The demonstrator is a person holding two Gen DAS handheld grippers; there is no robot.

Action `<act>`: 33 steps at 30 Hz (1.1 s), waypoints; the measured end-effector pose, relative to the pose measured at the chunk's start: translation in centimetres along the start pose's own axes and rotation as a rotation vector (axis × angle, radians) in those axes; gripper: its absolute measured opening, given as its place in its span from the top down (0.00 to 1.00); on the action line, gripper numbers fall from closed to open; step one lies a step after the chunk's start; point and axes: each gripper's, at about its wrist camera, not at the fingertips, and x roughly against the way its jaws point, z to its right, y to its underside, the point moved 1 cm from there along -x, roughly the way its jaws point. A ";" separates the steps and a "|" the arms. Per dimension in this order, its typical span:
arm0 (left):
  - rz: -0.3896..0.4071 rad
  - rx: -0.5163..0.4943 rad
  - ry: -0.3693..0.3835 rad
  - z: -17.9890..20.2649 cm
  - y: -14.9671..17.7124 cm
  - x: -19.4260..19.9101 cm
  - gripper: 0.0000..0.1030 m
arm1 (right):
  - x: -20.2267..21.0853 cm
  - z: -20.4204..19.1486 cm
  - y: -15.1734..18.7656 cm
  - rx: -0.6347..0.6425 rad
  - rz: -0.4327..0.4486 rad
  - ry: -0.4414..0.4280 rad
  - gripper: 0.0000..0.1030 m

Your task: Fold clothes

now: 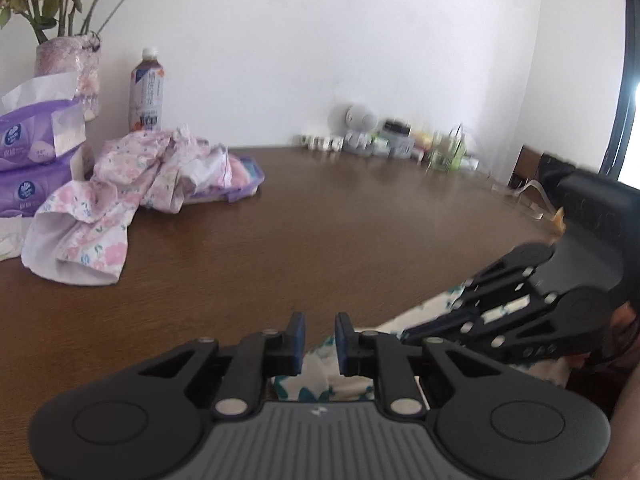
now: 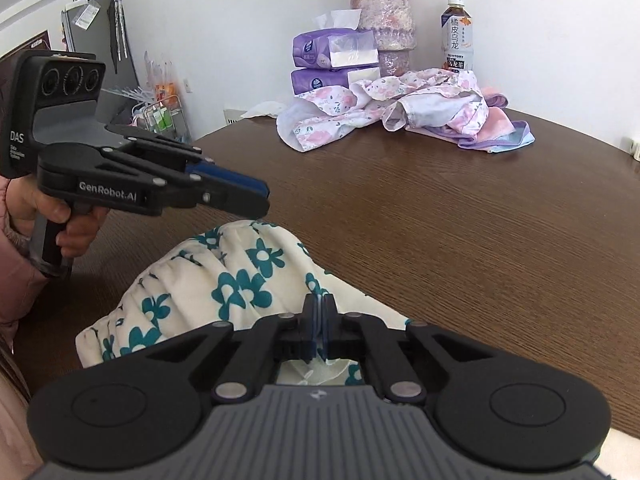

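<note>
A white garment with teal flowers (image 2: 224, 280) lies bunched at the near edge of the brown table (image 2: 440, 220). My right gripper (image 2: 319, 310) is shut, its tips pressed down on the garment's right edge with a thin strip of fabric pinched between the pads. In the left wrist view the right gripper (image 1: 406, 334) comes in from the right onto the same garment (image 1: 432, 304). My left gripper (image 1: 320, 332) stands slightly open, with nothing between its blue pads. A hand (image 2: 68, 220) holds that left gripper (image 2: 260, 196) just above the garment's left side.
A pile of pink floral clothes (image 2: 400, 104) lies on a purple towel at the far side, also seen from the left wrist (image 1: 132, 184). Behind it stand stacked tissue packs (image 2: 332, 48), a flower vase (image 2: 382, 12) and a tea bottle (image 2: 458, 36). Small items (image 1: 380, 136) line the wall.
</note>
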 end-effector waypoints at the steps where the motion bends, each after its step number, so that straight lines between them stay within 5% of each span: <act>1: -0.004 -0.001 -0.007 0.0 0.3 -0.3 0.89 | 0.0 -0.1 0.1 0.000 0.003 0.003 0.98; 14: 0.014 0.037 -0.006 -0.6 1.3 -0.3 0.87 | 0.2 -1.6 1.0 0.021 0.065 0.102 0.98; 25: 0.039 0.094 -0.088 0.3 1.4 -0.1 0.84 | 1.0 -1.1 1.5 -0.065 0.090 0.129 0.95; 33: 0.206 0.116 -0.188 3.0 0.9 6.5 0.75 | 5.9 -1.1 3.4 -0.225 0.236 0.162 0.84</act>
